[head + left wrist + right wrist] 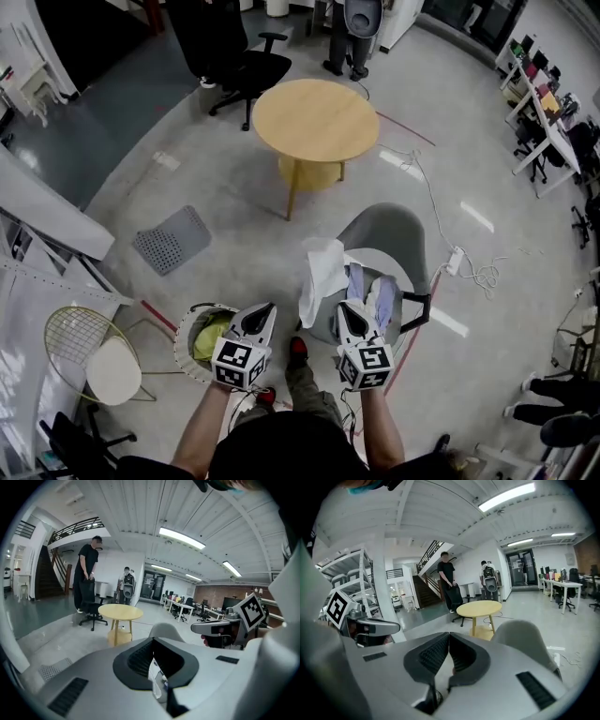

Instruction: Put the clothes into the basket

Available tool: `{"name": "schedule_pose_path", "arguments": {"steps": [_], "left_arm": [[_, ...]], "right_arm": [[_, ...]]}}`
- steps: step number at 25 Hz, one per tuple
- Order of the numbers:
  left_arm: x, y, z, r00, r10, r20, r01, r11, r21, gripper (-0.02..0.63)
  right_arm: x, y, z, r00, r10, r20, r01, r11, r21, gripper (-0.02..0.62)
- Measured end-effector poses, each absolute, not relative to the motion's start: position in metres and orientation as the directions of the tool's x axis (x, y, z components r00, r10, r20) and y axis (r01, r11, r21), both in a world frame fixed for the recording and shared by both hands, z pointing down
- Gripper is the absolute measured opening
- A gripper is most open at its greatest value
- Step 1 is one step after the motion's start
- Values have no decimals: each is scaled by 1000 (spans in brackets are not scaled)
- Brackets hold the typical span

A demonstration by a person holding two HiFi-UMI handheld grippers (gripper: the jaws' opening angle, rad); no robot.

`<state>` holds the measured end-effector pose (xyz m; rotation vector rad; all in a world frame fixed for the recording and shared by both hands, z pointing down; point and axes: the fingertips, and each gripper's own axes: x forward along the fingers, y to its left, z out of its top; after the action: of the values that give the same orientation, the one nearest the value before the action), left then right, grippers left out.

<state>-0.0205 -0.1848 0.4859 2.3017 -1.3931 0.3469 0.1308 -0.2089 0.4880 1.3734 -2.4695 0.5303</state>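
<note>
On the grey office floor, clothes (323, 272) lie on a chair (384, 230) beside the basket (182, 336); the left gripper (266, 309) and right gripper (343, 309) are closed, empty; they should open wide before reaching a garment.

My left gripper (268, 309) at seven o'clock and right gripper (343, 309) at five point forward, slightly down, jaws pressed together; left forearm (202, 427) and right forearm (380, 433) bare.
</note>
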Motion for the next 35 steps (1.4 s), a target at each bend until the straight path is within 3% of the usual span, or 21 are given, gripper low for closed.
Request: {"name": "schedule_pose_path", "arguments": {"steps": [19, 28, 30, 35], "left_arm": [[-22, -258, 611, 380, -695, 611, -925, -269, 270, 6], [-36, -258, 638, 351, -665, 660, -934, -195, 300, 6], [-39, -257, 644, 343, -657, 671, -936, -175, 307, 6], [-45, -254, 652, 327, -644, 691, -939, -139, 315, 6]], "right_arm": [[112, -306, 650, -593, -551, 587, -791, 536, -296, 29], [106, -326, 724, -539, -454, 709, -822, 466, -327, 36], [105, -329, 738, -537, -429, 726, -823, 454, -341, 156], [105, -339, 763, -489, -426, 761, -846, 442, -296, 226]]}}
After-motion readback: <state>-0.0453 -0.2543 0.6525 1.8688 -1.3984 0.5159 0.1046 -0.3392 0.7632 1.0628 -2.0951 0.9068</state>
